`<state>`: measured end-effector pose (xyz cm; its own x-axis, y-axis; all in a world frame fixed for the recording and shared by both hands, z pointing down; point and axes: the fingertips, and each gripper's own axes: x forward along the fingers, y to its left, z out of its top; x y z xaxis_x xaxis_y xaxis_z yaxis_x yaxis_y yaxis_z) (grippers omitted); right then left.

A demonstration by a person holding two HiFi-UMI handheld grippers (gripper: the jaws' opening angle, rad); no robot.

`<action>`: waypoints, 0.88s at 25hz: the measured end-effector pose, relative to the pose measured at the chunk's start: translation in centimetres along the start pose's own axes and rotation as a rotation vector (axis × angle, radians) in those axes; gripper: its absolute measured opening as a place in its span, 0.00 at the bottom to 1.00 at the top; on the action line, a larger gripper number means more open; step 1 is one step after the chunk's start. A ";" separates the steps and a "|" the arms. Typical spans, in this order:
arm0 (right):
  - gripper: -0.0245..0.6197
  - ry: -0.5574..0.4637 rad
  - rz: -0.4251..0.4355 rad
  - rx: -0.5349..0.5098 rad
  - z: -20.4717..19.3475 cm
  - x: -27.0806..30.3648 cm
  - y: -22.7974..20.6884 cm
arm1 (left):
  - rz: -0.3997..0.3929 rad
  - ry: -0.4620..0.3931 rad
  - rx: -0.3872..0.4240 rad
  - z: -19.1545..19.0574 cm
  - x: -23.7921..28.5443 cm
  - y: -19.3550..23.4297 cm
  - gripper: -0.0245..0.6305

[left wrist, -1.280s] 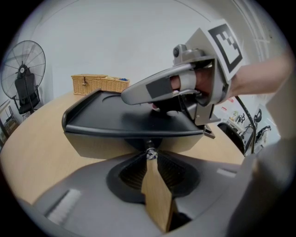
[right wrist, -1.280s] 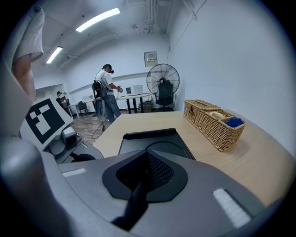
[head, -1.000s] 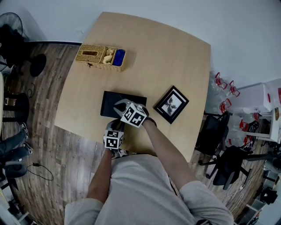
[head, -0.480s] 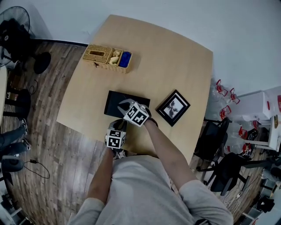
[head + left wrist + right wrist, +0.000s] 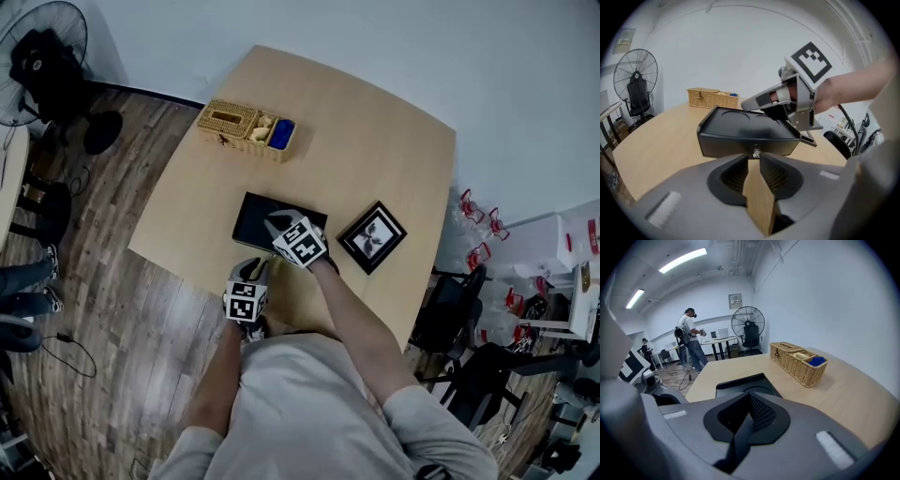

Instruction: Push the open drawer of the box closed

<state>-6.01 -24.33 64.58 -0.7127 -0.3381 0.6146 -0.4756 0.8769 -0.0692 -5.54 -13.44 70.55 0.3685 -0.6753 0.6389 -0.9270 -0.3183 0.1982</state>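
Note:
The black box (image 5: 267, 217) lies near the table's front edge, its drawer front (image 5: 740, 145) looking flush with the case. My left gripper (image 5: 255, 269) sits right at that front. In the left gripper view its jaws (image 5: 755, 158) stand a narrow gap apart, with the small metal knob (image 5: 755, 153) at their tips. My right gripper (image 5: 273, 223) rests over the box's top, reaching in from the right (image 5: 761, 99). Its fingers (image 5: 750, 395) are shut with nothing between them, above the box lid (image 5: 740, 382).
A wicker basket (image 5: 248, 129) with small items stands at the table's far left. A framed picture (image 5: 372, 236) lies right of the box. A floor fan (image 5: 42, 56) stands off the table's left corner, chairs (image 5: 469, 323) to the right. A person (image 5: 691, 341) stands far across the room.
The head view has shifted, so everything sits a little further right in the frame. Both grippers keep their places at the box; no clear movement of the drawer shows.

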 end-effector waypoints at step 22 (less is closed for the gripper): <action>0.04 -0.122 -0.327 0.411 -9.5 -10.4 8.8 | -0.046 -0.107 0.046 -2.1 -7.0 -1.5 0.24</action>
<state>2.12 -9.83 65.01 -0.5368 -0.6298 0.5614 -0.8278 0.5218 -0.2062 -6.88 -6.85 67.37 0.4180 -0.7255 0.5468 -0.9058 -0.3787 0.1899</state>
